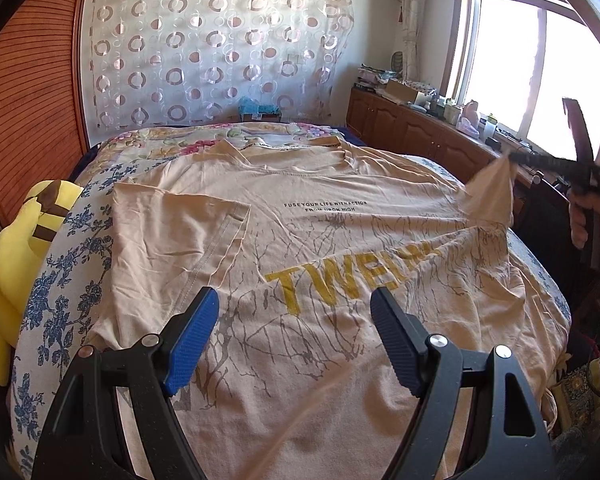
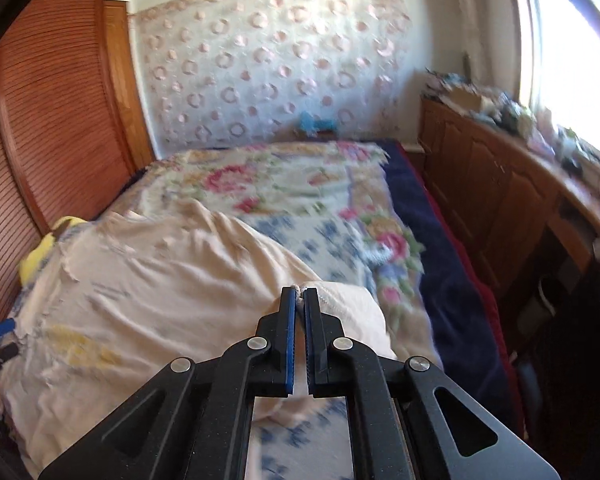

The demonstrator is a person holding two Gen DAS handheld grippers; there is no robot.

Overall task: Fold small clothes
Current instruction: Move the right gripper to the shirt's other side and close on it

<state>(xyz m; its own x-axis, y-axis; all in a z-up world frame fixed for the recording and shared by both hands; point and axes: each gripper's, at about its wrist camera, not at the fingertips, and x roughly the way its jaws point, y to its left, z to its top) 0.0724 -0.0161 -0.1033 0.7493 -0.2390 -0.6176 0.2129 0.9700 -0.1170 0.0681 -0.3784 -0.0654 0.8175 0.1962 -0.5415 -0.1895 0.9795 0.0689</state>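
Note:
A beige T-shirt (image 1: 300, 240) with yellow lettering and grey branch print lies spread on the bed, its left sleeve folded inward. My left gripper (image 1: 296, 304) hovers open over the shirt's lower front, nothing between its blue pads. My right gripper (image 1: 514, 158) appears at the right in the left wrist view, pinching the shirt's right sleeve and holding it lifted off the bed. In the right wrist view the right gripper (image 2: 299, 292) is shut on a bunched fold of the beige T-shirt (image 2: 140, 280), which drapes away to the left.
A floral bedspread (image 1: 76, 256) covers the bed. A yellow plush toy (image 1: 20, 248) lies at the left edge by the slatted wooden wardrobe (image 1: 32, 80). Cluttered wooden cabinets (image 1: 416, 128) run under the window on the right. A person's hand (image 1: 580, 220) holds the right gripper.

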